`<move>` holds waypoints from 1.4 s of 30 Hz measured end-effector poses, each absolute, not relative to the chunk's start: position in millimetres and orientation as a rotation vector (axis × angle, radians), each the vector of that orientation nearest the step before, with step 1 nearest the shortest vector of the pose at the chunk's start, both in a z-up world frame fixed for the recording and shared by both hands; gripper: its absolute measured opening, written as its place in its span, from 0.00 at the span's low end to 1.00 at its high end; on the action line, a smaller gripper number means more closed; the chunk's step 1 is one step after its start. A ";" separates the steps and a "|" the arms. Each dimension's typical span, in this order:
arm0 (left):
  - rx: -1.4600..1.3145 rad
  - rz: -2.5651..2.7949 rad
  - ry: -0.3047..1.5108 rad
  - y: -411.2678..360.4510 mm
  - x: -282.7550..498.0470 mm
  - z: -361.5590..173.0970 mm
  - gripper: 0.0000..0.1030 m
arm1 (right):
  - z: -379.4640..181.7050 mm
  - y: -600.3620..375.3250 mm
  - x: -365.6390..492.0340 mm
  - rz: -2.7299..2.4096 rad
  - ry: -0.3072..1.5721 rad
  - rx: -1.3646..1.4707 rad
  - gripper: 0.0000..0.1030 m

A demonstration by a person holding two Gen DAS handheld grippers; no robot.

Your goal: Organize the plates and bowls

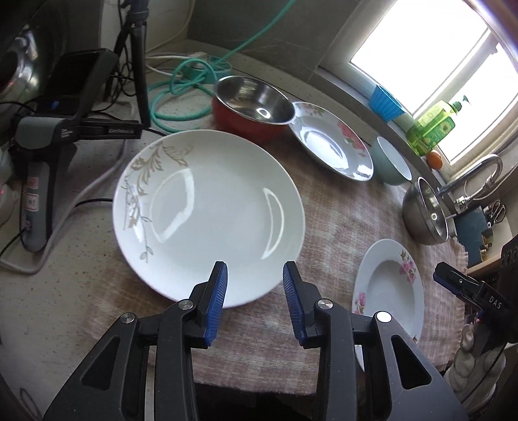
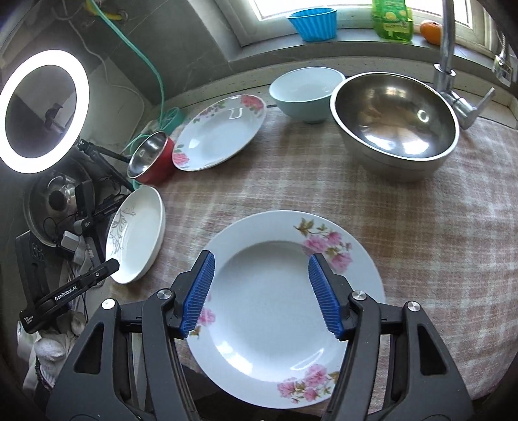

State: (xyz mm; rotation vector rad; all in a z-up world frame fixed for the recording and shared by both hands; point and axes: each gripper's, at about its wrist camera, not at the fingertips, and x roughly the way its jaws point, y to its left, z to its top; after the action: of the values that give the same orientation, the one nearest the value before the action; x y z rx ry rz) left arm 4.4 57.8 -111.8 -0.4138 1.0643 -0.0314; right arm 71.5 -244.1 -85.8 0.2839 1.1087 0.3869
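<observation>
My left gripper [image 1: 254, 265] is open with nothing between its blue pads, just above the near rim of a white plate with a grey leaf pattern [image 1: 210, 210]. My right gripper [image 2: 261, 256] stands open over a deep white plate with pink flowers [image 2: 285, 307], its pads clear of it. Both plates lie flat on a checked cloth [image 2: 421, 226]. Farther back are a second flowered plate [image 2: 220, 132], a red bowl with a steel inside [image 2: 150, 155], a pale green bowl [image 2: 306, 94] and a large steel bowl [image 2: 395, 126].
A lit ring light [image 2: 43, 110] on a black stand, cables and a green hose [image 1: 181, 94] crowd the left side. A tap [image 2: 448, 58] rises behind the steel bowl. On the window sill stand a blue cup [image 2: 312, 24], a green soap bottle [image 2: 391, 19] and an orange [image 2: 430, 30].
</observation>
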 end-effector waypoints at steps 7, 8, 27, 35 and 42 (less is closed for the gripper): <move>-0.461 0.089 1.035 116.2 6.3 -115.4 0.33 | -86.5 -184.6 94.4 0.484 1.130 0.256 0.61; -0.466 0.101 1.033 122.5 7.0 -116.8 0.33 | -88.4 -176.7 97.9 0.495 1.137 0.251 0.61; -0.492 0.142 1.060 166.0 31.8 -138.9 0.33 | -127.8 -101.3 151.8 0.566 1.266 0.255 0.51; -0.504 0.118 1.086 171.2 40.9 -147.6 0.32 | -147.8 -82.4 161.3 0.592 1.330 0.266 0.32; -0.496 0.086 1.098 168.6 46.2 -151.6 0.13 | -154.0 -70.2 162.8 0.608 1.347 0.249 0.14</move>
State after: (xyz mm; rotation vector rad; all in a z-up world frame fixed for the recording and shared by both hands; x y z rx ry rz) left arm 46.2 168.6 -151.6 -0.4964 1.0983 0.0855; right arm 162.8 -70.2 -154.0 0.2489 1.3468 0.6084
